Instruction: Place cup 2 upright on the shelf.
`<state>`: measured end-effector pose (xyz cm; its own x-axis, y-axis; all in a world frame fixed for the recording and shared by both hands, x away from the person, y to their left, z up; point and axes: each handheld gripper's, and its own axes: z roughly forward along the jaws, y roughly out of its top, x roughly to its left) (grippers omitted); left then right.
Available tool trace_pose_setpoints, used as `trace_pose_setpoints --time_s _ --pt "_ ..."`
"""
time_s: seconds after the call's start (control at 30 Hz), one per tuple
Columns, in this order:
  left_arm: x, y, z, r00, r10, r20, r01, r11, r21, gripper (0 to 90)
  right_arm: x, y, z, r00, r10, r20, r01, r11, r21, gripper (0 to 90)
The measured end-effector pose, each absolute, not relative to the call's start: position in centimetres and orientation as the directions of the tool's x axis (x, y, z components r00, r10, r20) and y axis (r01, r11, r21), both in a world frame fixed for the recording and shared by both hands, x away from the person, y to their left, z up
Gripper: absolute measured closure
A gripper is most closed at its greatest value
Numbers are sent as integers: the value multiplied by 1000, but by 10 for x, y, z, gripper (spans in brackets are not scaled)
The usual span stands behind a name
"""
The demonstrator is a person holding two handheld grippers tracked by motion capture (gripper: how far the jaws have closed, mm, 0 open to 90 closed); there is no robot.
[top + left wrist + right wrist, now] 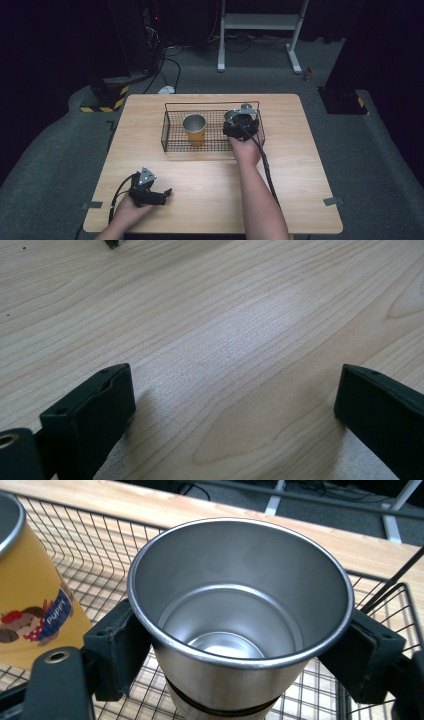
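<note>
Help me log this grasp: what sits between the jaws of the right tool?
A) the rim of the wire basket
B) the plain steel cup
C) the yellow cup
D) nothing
B: in the right gripper view the jaws of the right tool press both sides of the plain steel cup, over the wire basket and beside the yellow cup.

we see a light wooden table (210, 200) on grey carpet floor (50, 150). dark room, black walls or drapes behind. white metal stand (260, 22) at the back, black-yellow hazard tape (107, 100) back left, cables (170, 65) trailing on the floor. grey tape tabs (333, 201) at the table's near corners.
</note>
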<state>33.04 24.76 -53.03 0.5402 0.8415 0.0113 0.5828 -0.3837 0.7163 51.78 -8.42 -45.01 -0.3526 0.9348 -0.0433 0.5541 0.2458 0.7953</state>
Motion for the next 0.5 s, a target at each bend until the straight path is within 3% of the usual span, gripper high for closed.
trace_pose_setpoints --time_s 0.5 --pt "330 248 -530 540 842 16 581 -387 716 34 525 -74 -466 -360 930 -69 618 294 730 187"
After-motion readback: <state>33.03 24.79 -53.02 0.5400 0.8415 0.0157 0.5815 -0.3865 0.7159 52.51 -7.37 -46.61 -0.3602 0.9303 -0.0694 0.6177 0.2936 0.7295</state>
